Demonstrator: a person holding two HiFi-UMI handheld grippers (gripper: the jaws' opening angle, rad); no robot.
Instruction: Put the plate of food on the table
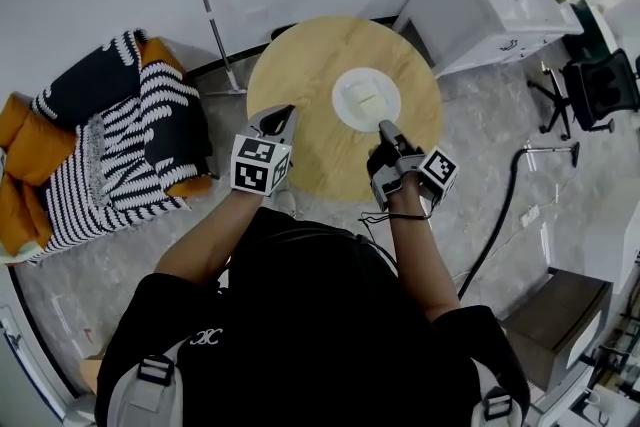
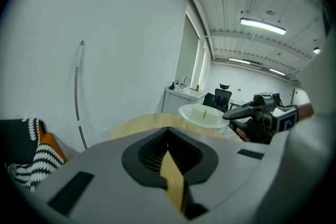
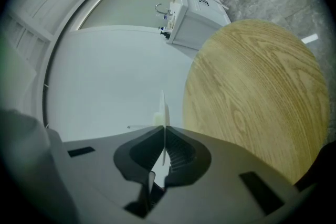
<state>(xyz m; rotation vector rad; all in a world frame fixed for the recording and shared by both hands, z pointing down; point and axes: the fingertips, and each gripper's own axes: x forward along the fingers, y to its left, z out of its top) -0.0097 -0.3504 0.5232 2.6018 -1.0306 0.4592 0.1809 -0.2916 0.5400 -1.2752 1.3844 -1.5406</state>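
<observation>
A white plate (image 1: 345,111) with a pale piece of food (image 1: 368,99) is over the middle of the round wooden table (image 1: 300,65). My right gripper (image 1: 385,128) is shut on the plate's near rim. In the right gripper view the plate (image 3: 164,113) shows edge-on, pinched between the jaws, with the table (image 3: 252,92) to its right. In the left gripper view the plate (image 2: 202,115) seems slightly above the table (image 2: 142,123). My left gripper (image 1: 283,112) hovers over the table's left near edge, jaws together and holding nothing.
A striped blanket lies on an orange sofa (image 1: 120,135) at the left. A thin pole (image 1: 210,15) stands behind the table. A white cabinet (image 1: 490,5) and an office chair (image 1: 600,85) are at the back right, and a black cable (image 1: 500,215) crosses the floor.
</observation>
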